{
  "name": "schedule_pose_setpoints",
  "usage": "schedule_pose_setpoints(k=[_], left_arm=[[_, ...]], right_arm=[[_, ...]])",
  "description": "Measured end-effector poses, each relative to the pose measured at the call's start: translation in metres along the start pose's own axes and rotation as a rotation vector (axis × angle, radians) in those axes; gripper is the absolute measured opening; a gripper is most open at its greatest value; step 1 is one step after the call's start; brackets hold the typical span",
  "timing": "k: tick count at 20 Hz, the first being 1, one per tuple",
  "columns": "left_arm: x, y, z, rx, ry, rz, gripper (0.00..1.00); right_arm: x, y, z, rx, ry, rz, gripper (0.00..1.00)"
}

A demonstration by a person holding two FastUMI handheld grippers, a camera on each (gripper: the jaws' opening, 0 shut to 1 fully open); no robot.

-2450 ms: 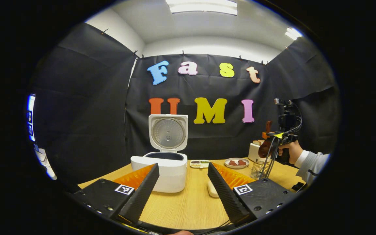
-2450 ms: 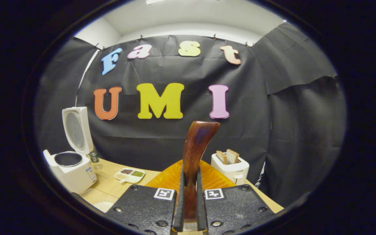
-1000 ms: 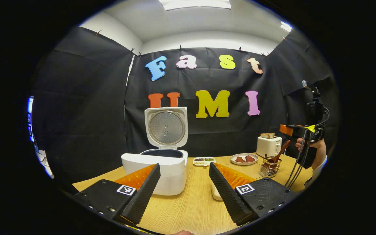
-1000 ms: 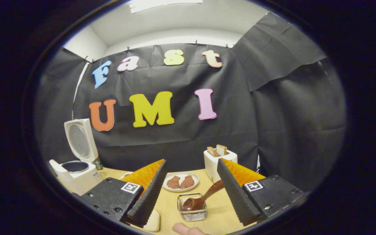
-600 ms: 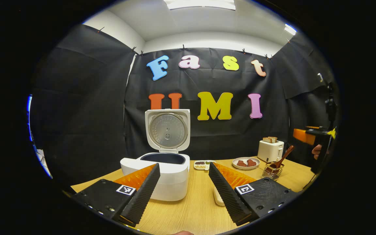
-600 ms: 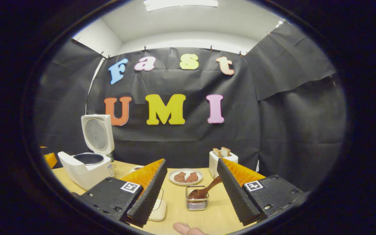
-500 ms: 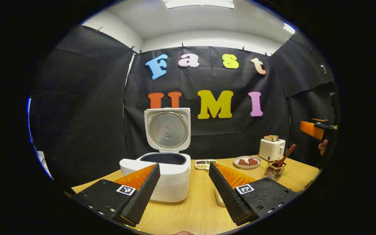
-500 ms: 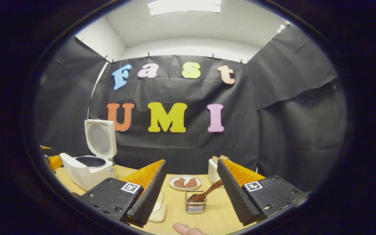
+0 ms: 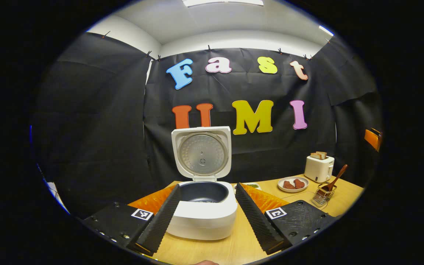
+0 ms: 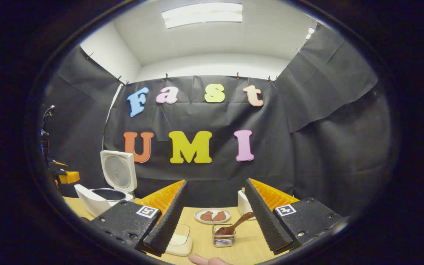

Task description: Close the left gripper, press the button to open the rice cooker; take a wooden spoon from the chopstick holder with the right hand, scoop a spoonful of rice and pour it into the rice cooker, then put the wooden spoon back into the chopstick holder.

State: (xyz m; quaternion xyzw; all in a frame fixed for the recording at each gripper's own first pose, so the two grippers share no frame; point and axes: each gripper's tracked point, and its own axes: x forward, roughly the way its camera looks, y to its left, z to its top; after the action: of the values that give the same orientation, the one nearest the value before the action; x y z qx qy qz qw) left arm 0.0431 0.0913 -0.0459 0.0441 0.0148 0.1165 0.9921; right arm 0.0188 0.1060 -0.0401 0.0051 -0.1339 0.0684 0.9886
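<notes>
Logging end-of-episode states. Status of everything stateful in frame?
rice cooker: lid up, inner pot exposed
wooden spoon: bowl down in chopstick holder, handle leaning right
toaster: bread slices sticking up
plate: holds two brown pieces
left gripper: open, holding nothing
right gripper: open, holding nothing

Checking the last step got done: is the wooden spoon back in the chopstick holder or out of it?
In. The wooden spoon stands bowl-down in the wire chopstick holder, handle leaning out; the right gripper is open, apart from it.
</notes>
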Motion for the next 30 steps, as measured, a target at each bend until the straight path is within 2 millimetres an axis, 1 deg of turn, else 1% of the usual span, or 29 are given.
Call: schedule_pose_setpoints(k=[2,4,6,7,8,9,10,11,12,13,14,15,16,17,19,20,21,22,23,25,27,30], left_arm=[[0.011,0.013,0.014,-0.025,-0.014,0.010,0.95],[0.023,0.022,0.038,-0.046,-0.044,0.009,0.95],[0.039,0.027,0.062,-0.048,-0.074,-0.004,0.95],[0.045,0.033,0.069,-0.047,-0.091,-0.001,0.95],[0.054,0.034,0.076,-0.047,-0.096,-0.008,0.95],[0.062,0.034,0.080,-0.046,-0.099,-0.016,0.95],[0.070,0.030,0.084,-0.042,-0.088,-0.043,0.96],[0.076,0.029,0.085,-0.036,-0.077,-0.049,0.96],[0.086,0.031,0.092,-0.035,-0.073,-0.046,0.96],[0.092,0.034,0.098,-0.039,-0.076,-0.038,0.96],[0.098,0.037,0.109,-0.047,-0.098,-0.023,0.95],[0.110,0.035,0.116,-0.050,-0.110,-0.029,0.96],[0.121,0.031,0.119,-0.051,-0.106,-0.024,0.95],[0.133,0.028,0.124,-0.060,-0.109,-0.024,0.95],[0.155,0.013,0.138,-0.073,-0.136,-0.057,0.96],[0.167,0.006,0.143,-0.058,-0.140,-0.072,0.95],[0.180,0.006,0.142,-0.032,-0.140,-0.058,0.95],[0.193,0.011,0.140,-0.007,-0.140,-0.023,0.95],[0.206,0.015,0.141,0.012,-0.137,-0.005,0.95],[0.229,0.022,0.139,0.017,-0.142,0.029,0.95],[0.248,0.024,0.137,0.001,-0.160,0.041,0.95],[0.272,0.039,0.136,-0.030,-0.192,0.084,0.95]], right_arm=[[-0.001,0.010,-0.005,0.004,-0.008,0.027,1.00],[-0.002,0.019,-0.008,0.002,-0.029,0.070,1.00],[0.003,0.018,-0.016,-0.003,-0.017,0.074,1.00],[0.005,0.017,-0.017,0.006,-0.008,0.060,1.00],[0.005,0.016,-0.020,0.012,0.004,0.051,1.00],[0.006,0.019,-0.022,0.018,0.006,0.058,1.00],[0.005,0.025,-0.022,0.021,0.006,0.077,1.00],[0.005,0.029,-0.025,0.020,0.010,0.093,1.00],[0.008,0.028,-0.029,0.020,0.015,0.099,1.00],[0.012,0.027,-0.032,0.020,0.019,0.096,1.00],[0.014,0.025,-0.035,0.020,0.029,0.094,0.92],[0.016,0.025,-0.040,0.018,0.043,0.098,1.00],[0.018,0.025,-0.042,0.019,0.051,0.101,0.92],[0.020,0.024,-0.045,0.021,0.058,0.100,1.00],[0.025,0.021,-0.051,0.022,0.070,0.093,0.92],[0.029,0.020,-0.055,0.024,0.078,0.092,0.92],[0.031,0.019,-0.060,0.025,0.094,0.094,0.92],[0.033,0.019,-0.064,0.027,0.105,0.097,0.92],[0.037,0.017,-0.067,0.027,0.112,0.096,1.00],[0.042,0.011,-0.071,0.021,0.119,0.086,1.00],[0.045,0.009,-0.072,0.025,0.117,0.083,1.00],[0.046,0.007,-0.074,0.036,0.120,0.090,1.00]])
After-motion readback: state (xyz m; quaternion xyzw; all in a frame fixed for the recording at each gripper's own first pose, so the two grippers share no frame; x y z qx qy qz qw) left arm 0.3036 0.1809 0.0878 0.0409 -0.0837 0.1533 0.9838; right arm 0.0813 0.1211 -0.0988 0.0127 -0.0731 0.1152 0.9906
